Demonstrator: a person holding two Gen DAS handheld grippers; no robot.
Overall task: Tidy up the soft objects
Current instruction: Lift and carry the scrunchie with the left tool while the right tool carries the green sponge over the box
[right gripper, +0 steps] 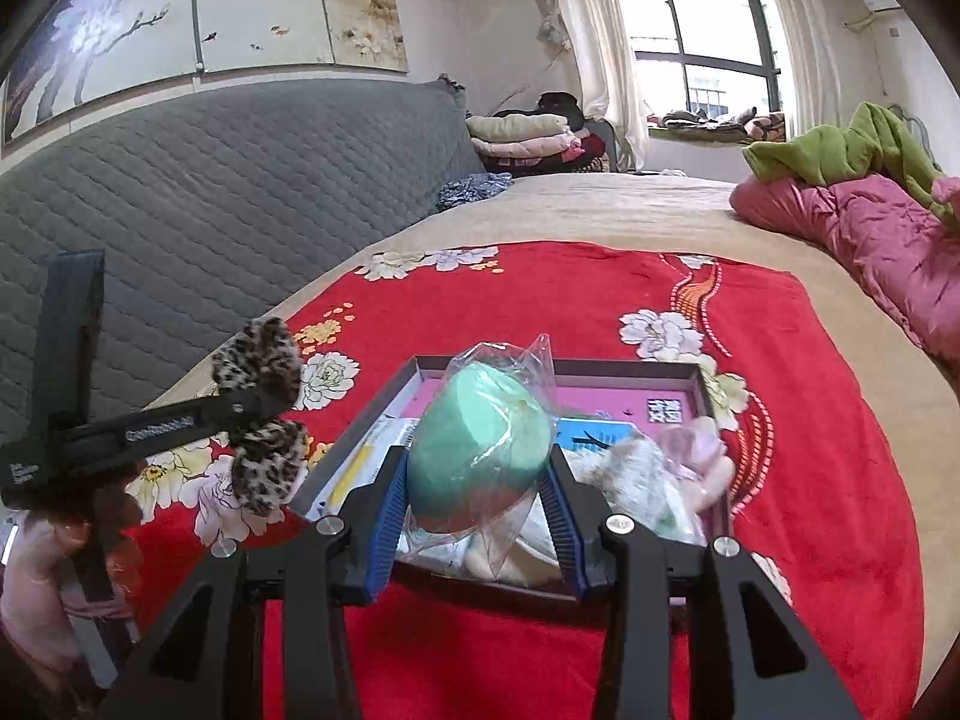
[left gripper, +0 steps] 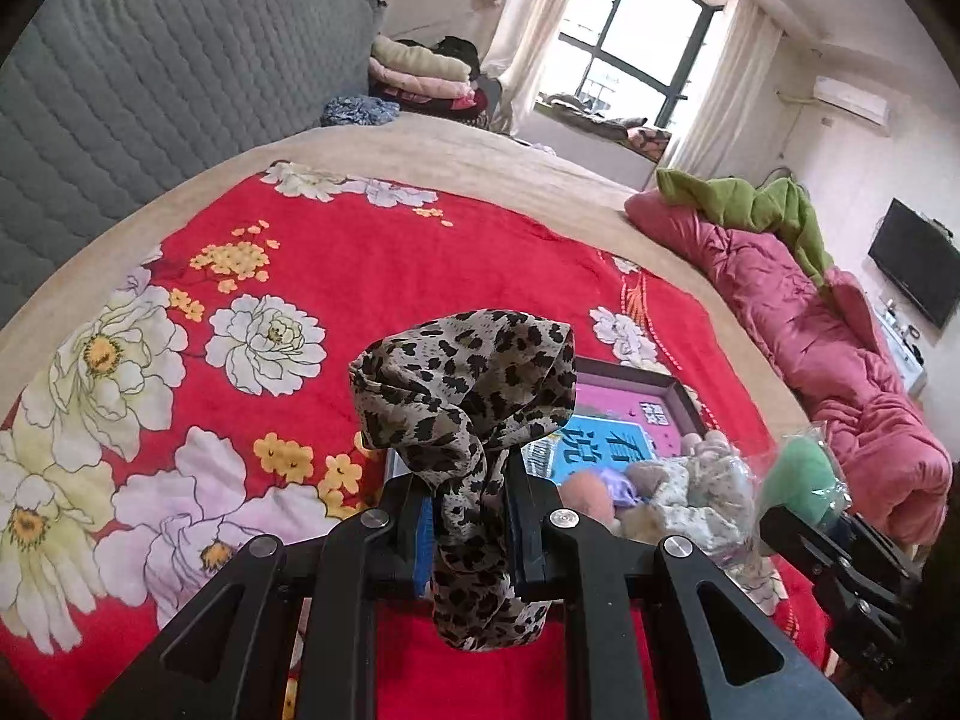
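- Left gripper (left gripper: pixel 465 480): jaws clenched on a leopard-print scrunchie (left gripper: pixel 462 384), crumpled, lifted above the red floral blanket (left gripper: pixel 372 264).
- Right gripper (right gripper: pixel 477 480): jaws grasp a mint-green sponge (right gripper: pixel 480 450) in clear wrap, over the shallow box (right gripper: pixel 690 367).

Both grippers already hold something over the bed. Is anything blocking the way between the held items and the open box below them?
Nothing visible does. The left gripper pinches the leopard scrunchie, and the right gripper clamps the bagged green sponge, both above the shallow box, which has no lid and holds other soft items.

Both wrist views low over bed, angled down toward headboard (right gripper: pixel 240 192); share box (right gripper: pixel 690 369), window (left gripper: pixel 630 42).
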